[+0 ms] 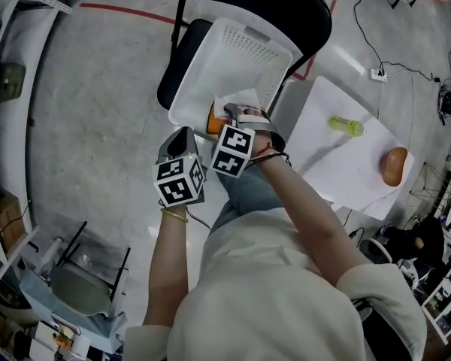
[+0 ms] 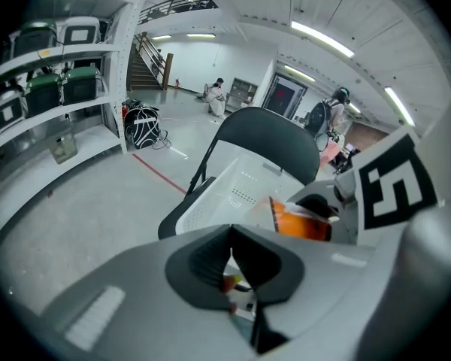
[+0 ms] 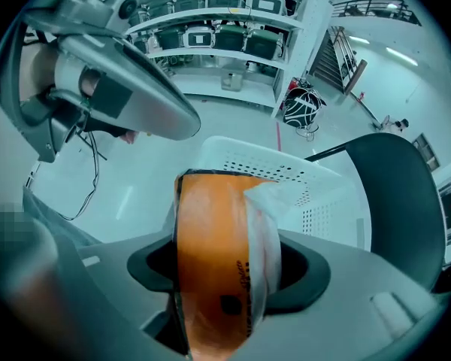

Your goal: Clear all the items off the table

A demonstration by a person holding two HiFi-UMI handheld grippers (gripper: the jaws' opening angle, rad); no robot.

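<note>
My right gripper (image 1: 231, 116) is shut on an orange packet with a clear plastic end (image 1: 213, 119), held over the near rim of the white basket (image 1: 244, 47) on a black chair. In the right gripper view the packet (image 3: 210, 262) fills the gap between the jaws, with the basket (image 3: 286, 173) just behind it. My left gripper (image 1: 182, 135) hangs beside it on the left, shut and empty; its view shows the jaws (image 2: 231, 265) closed together and the packet (image 2: 304, 222) off to the right. On the white table (image 1: 338, 171) lie a yellow-green tube (image 1: 346, 125) and a brown oval thing (image 1: 393, 165).
The black chair (image 1: 301, 6) carries the basket. Shelving with bins (image 3: 218, 21) lines one wall. A red floor line (image 1: 128, 11) runs behind the chair, and cables with a power strip (image 1: 378, 72) lie beyond the table. A grey stool (image 1: 79, 284) stands at lower left.
</note>
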